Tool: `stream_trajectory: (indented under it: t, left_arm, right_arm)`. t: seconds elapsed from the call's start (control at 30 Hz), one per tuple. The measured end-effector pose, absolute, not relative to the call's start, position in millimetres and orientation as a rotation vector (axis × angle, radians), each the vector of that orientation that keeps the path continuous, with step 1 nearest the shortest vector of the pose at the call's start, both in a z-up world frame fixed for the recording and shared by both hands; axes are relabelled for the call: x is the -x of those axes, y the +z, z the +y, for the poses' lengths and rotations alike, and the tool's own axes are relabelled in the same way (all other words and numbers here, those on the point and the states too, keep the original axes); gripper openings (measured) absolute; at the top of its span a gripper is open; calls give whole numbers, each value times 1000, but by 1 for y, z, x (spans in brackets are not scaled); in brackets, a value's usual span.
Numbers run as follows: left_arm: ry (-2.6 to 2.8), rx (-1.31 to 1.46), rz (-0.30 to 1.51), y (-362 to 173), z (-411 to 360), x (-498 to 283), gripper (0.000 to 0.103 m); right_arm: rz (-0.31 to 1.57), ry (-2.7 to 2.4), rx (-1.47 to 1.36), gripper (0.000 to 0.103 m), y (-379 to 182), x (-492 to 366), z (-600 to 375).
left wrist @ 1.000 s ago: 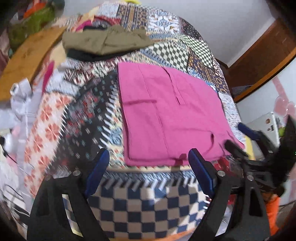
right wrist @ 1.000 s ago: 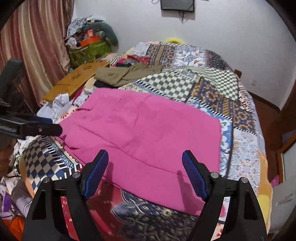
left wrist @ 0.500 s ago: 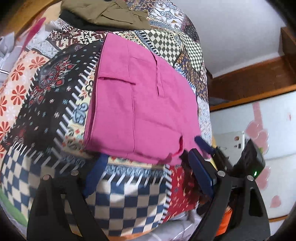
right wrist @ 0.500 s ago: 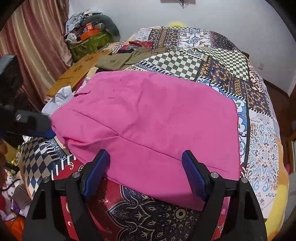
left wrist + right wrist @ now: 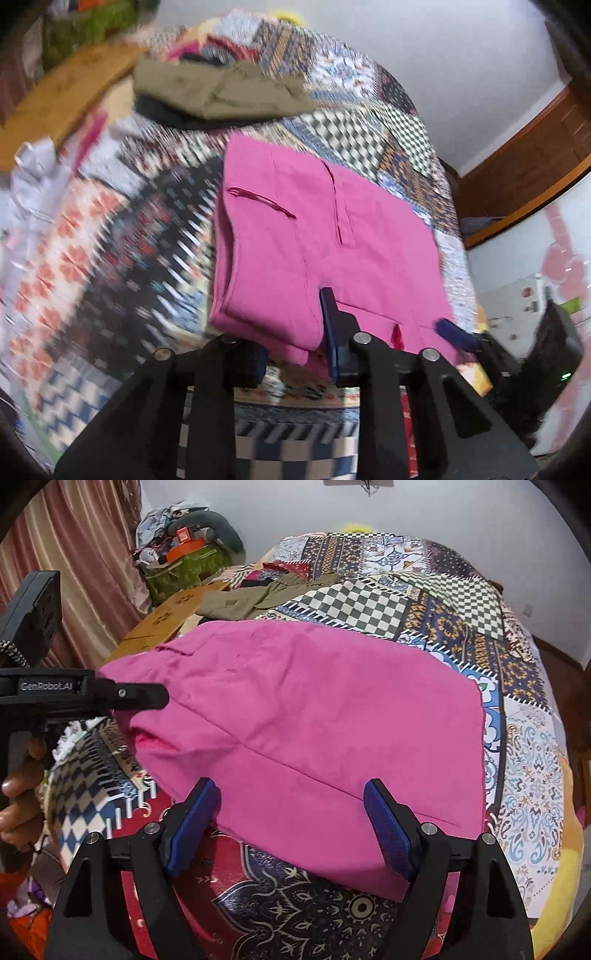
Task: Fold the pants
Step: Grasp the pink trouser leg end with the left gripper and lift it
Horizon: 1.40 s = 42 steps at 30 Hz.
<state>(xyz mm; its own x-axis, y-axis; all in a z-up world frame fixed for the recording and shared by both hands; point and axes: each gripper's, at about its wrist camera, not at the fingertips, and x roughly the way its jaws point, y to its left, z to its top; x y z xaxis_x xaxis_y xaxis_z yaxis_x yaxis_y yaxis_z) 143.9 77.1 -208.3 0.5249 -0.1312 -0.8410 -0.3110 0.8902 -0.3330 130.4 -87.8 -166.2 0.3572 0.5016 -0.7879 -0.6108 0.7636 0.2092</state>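
Folding is already partly behind you, by the look of it: the pink pants [image 5: 314,738] lie on the patchwork bedspread [image 5: 424,602] as a broad, doubled-over block, and no separate legs trail off anywhere that the views show. On your left, the left gripper [image 5: 295,343] has just been closing, and its fingers [image 5: 328,321] now pinch the near corner of the pink cloth, with a fold of fabric caught between them; the right wrist view shows that same tool reaching in from the side to where the cloth bunches up. The left view is smeared by motion, so how deep the bite goes is hard to tell. Moving across to your right, the right gripper [image 5: 291,823] hovers low at the near hem with its fingers spread wide, one to each side of the edge, and nothing is pinched yet. So I judge one corner secured and the other not. What seems left for you is to clamp the right side, carry the near edge over toward the far one, and smooth the stack. An olive garment [image 5: 266,596] lies well beyond, untouched.
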Motion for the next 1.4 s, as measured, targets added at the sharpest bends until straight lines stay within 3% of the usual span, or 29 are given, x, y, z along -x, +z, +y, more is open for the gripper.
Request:
stream_trajectory:
  t: [0.37,0.5,1.0,1.4]
  left_arm:
    - [322,-11,890,-167,94,-122,20]
    - [298,-72,850,-157,82,-127,19]
    - [22,-166,700,-109,-13,-160,14]
    - [-217,-33,857,-134,-47,-182,13]
  right_arm:
    - [979,649,59,79,-163,-140,-121]
    - [1011,642,21,79,-175,-144,-128]
    - [996,654,12,79,-176,-143,-131]
    - [998,657,10,79,-176,-144,-131]
